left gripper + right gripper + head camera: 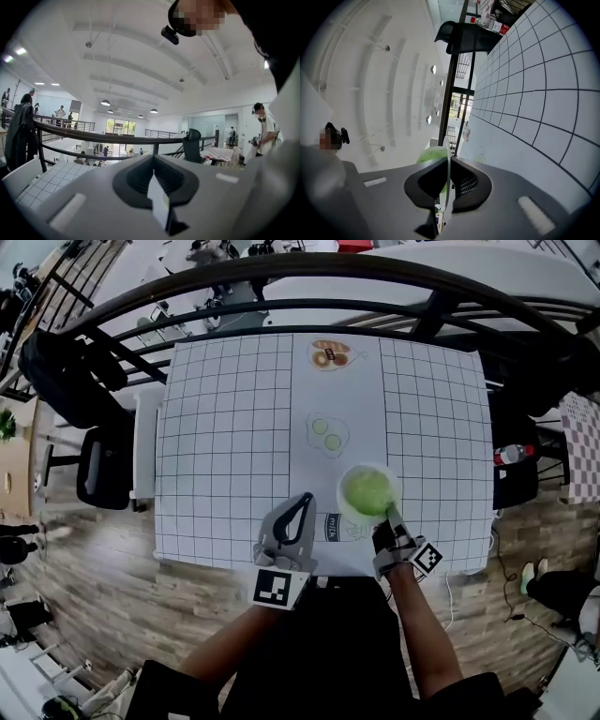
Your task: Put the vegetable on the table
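The right hand-held gripper [390, 516] is clamped on the near rim of a pale round bowl [341, 495]. The bowl holds the round green vegetable [367, 490], just beyond the jaws. The left hand-held gripper [305, 500] is closed, just left of it, over the white gridded bench [225, 427].

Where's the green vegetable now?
Head view, right of centre: the vegetable sits in a bowl the right gripper grips, by the near edge of the table.

The left forearm [223, 652] and right forearm [427, 634], both bare, reach forward behind the jaws; the left gripper [305, 500] points ahead, its 2 jaws drawn together at the tips; the right gripper [388, 513], just right of those jaws, has its 2 jaws nipped on the thin rim of a bowl [341, 493], which sits ahead of them; 1 marker cube rides behind each pair.
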### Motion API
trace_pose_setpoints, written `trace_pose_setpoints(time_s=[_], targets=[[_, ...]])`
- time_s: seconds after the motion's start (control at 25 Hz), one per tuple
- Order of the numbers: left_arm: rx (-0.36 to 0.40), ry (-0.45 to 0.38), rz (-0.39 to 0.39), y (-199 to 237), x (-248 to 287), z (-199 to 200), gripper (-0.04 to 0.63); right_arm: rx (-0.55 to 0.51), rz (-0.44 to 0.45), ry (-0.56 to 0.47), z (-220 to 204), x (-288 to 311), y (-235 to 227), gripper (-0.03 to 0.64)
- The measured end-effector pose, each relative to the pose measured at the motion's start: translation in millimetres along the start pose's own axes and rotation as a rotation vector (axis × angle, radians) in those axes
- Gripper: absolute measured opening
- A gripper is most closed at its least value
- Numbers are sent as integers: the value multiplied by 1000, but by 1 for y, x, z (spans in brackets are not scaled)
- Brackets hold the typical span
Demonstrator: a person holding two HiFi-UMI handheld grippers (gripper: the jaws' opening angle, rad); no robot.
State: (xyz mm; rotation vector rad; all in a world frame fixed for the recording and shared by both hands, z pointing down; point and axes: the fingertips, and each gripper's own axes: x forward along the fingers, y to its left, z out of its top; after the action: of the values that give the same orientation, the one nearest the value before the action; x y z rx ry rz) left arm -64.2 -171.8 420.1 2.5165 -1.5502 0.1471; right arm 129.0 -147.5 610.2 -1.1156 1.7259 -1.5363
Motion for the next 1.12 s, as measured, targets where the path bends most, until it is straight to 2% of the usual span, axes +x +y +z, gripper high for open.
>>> trace_pose_setpoints(time_s=[0.24,0.6,1.08,1.12], targets=[[7,38,36,4,20,-8,8,-42,8,46,15,18,-28,11],[11,81,61,-1,45,-20,8,-43,-22,101,24,42,-61,14],[-8,119,70,0,64,-31,8,-89,-101,137,27,61,-100,14],[-8,121,69,0,64,-32,8,-85,-128,135,27,60,-105,14]])
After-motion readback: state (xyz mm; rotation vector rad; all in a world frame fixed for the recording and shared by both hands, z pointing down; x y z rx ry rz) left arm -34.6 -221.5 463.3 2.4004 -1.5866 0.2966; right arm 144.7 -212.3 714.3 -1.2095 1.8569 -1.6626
